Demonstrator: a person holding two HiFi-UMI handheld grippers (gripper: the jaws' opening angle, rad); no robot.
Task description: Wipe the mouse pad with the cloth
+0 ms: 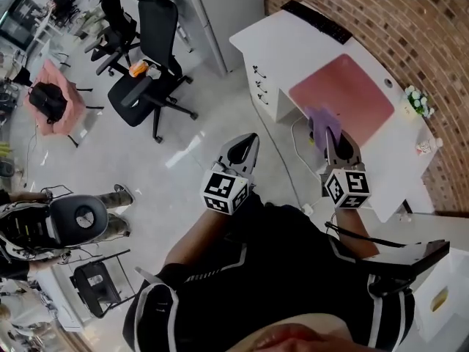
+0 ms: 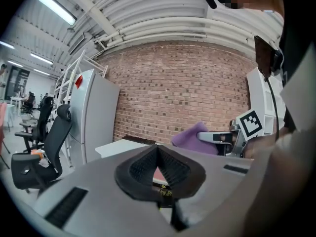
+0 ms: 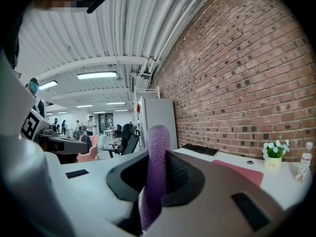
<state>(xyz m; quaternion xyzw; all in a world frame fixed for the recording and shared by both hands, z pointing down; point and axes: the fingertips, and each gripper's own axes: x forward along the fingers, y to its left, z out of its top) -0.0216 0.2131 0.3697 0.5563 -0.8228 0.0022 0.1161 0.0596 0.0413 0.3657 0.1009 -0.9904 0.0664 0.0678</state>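
Purple fleece cloth (image 3: 154,172) is clamped in the right gripper (image 1: 335,144), held up near the pink rectangular mouse pad (image 1: 343,97), apparently not touching. Left gripper (image 1: 248,147) is closed, empty. Wiping judged not started.

The head view looks steeply down from overhead. Both gripper views look level along their jaws toward the brick wall (image 1: 410,20) (head and right gripper views share the pink mouse pad (image 1: 344,94)).
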